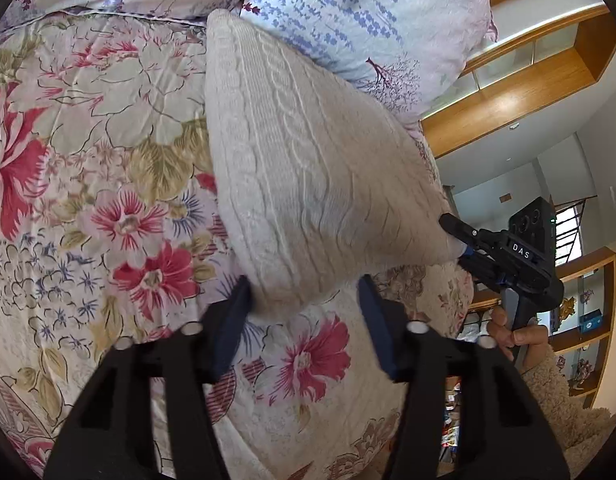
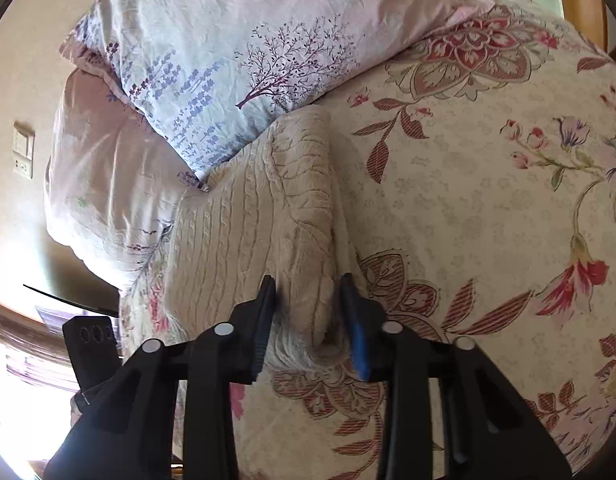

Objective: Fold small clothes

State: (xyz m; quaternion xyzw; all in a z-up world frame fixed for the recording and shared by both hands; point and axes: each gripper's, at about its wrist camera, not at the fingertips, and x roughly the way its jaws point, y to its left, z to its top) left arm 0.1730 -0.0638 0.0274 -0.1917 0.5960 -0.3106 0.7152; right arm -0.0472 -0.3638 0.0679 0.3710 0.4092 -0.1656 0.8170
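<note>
A cream cable-knit garment (image 1: pixel 308 168) lies folded on the flowered bedspread (image 1: pixel 108 184), its far end against a pillow. My left gripper (image 1: pixel 304 300) stands open around the garment's near corner. The left finger (image 1: pixel 238 312) touches the knit, and the other finger sits at its edge. In the left wrist view my right gripper (image 1: pixel 453 236) pinches the garment's right corner. In the right wrist view the right gripper (image 2: pixel 309 306) is shut on a thick fold of the knit garment (image 2: pixel 248 224), which bulges between the pads.
Two lilac printed pillows (image 2: pixel 228 60) lie at the head of the bed, touching the garment's far end. The bed edge drops off at the right of the left wrist view, beside wooden shelves (image 1: pixel 527 92). A hand (image 1: pixel 515 336) in a fleecy sleeve holds the right gripper's handle.
</note>
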